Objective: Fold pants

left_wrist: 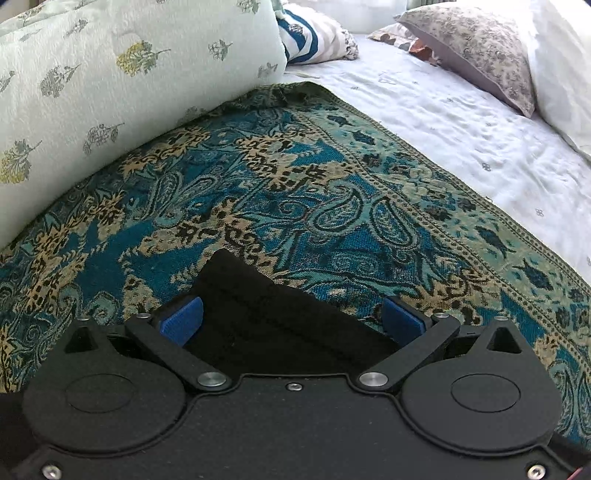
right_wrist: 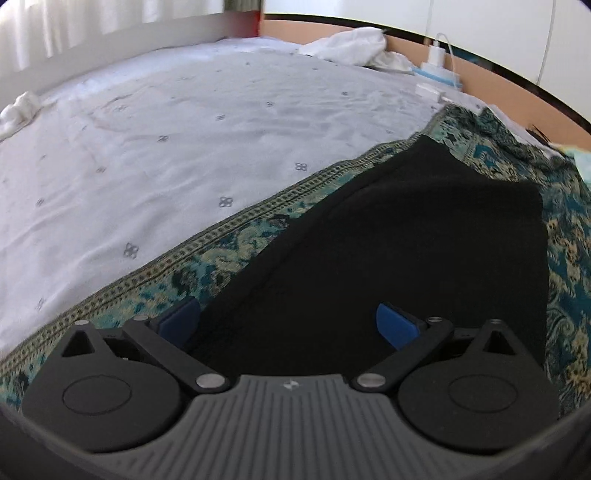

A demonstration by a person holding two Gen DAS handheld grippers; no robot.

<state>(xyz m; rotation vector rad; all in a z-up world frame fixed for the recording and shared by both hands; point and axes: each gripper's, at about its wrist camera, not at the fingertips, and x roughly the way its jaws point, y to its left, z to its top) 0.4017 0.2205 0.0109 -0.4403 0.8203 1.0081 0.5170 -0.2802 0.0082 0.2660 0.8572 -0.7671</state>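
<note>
I see black pants (right_wrist: 424,236), matte and soft, lying flat on a teal paisley woven throw (left_wrist: 295,192) spread over a bed with a white dotted sheet (right_wrist: 166,140). A floral pillow (left_wrist: 476,48) rests nearby. My left tongs (left_wrist: 291,317) and right tongs (right_wrist: 288,321) both gape wide over the dark cloth, gripping nothing.

Soft daylight fills both views, brightest at the upper left of the right wrist view, where the curtain (right_wrist: 55,29) is washed out. The white sheet (right_wrist: 147,147) looks pale and slightly smeared with blur. The black pants (right_wrist: 424,240) lose all detail in darkness. Fisheye bending curves the edges, and dark corners frame the right wrist view.
</note>
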